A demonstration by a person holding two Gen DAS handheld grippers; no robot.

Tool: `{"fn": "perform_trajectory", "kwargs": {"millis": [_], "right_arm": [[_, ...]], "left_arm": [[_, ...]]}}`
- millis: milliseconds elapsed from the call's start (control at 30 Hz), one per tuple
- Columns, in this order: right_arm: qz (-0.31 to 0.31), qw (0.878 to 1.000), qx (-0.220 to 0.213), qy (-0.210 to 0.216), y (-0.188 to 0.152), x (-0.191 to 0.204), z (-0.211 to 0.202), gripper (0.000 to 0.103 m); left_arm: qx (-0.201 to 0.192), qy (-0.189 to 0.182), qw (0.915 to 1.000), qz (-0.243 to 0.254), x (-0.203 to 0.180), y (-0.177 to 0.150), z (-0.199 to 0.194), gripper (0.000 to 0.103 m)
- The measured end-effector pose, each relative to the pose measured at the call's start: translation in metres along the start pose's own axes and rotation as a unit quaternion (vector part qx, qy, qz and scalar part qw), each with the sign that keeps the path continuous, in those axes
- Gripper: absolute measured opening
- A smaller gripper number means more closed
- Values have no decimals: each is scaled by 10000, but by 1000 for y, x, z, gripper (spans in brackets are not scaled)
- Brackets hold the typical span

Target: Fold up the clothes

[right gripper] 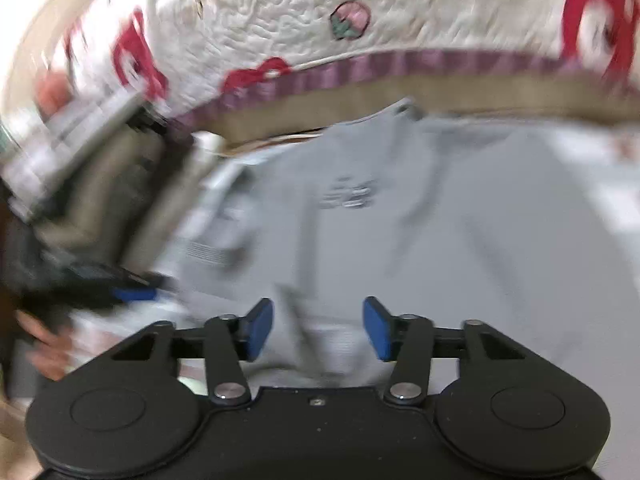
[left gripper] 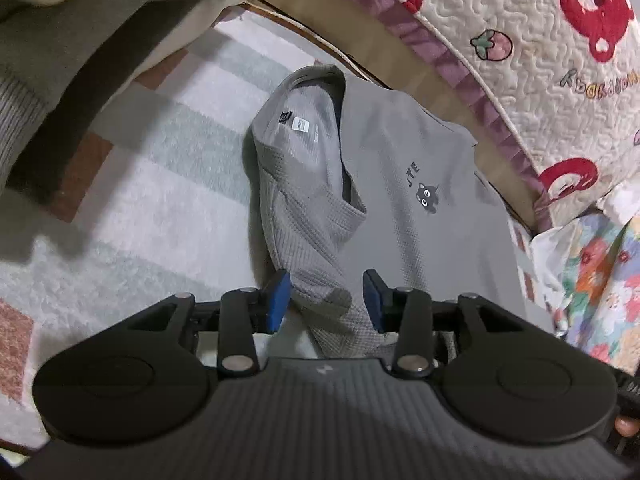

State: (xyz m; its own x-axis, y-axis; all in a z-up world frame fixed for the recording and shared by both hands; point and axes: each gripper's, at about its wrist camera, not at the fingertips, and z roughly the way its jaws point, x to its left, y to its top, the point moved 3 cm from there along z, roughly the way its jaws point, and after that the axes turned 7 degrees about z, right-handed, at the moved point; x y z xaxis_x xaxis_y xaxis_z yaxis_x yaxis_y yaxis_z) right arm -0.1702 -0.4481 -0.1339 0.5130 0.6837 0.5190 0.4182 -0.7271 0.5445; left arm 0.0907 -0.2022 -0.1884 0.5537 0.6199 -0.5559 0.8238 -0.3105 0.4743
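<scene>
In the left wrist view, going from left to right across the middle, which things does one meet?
Pale checked rug → grey shirt with its cat print → quilted bear bedspread.

Waffle-knit grey cloth shirt [left gripper: 384, 184], fluffy pile rug [left gripper: 152, 208], stitched quilted bedspread [left gripper: 520, 40].

Grey waffle-knit shirt [left gripper: 384, 184] with black cat print; cream quilt [left gripper: 540, 40], red bears, purple trim; pale checked rug [left gripper: 160, 184]; tongs' blue pads [left gripper: 280, 300].
</scene>
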Motion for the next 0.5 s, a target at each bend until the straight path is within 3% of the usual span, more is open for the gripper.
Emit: {"fn": "perform_trajectory", "kwargs": {"millis": [67, 133, 200, 233, 300, 433, 500], "right_arm": [[480, 9973, 306, 465, 2, -2, 14, 67], [647, 9956, 476, 484, 4, 0, 35, 74], [486, 9961, 712, 194, 1, 5, 64, 76], [408, 9957, 828, 104, -1, 7, 77, 71], [294, 9930, 1038, 491, -9, 16, 86, 6], [368, 9714, 1348, 1921, -37, 38, 53, 4], [229, 9631, 1634, 2128, -58, 46, 33, 4]], "left_arm": [[11, -57, 9999, -133, 6, -3, 2, 40], [54, -117, 9996, -250, 11, -8, 6, 41], [121, -151, 9993, -312, 13, -11, 9, 41], [151, -167, 9992, -322, 13, -13, 10, 41], [160, -167, 9994, -258, 12, -14, 10, 41], [133, -210, 9993, -281, 13, -15, 11, 41], [153, -263, 9987, -418, 16, -15, 14, 41]]}}
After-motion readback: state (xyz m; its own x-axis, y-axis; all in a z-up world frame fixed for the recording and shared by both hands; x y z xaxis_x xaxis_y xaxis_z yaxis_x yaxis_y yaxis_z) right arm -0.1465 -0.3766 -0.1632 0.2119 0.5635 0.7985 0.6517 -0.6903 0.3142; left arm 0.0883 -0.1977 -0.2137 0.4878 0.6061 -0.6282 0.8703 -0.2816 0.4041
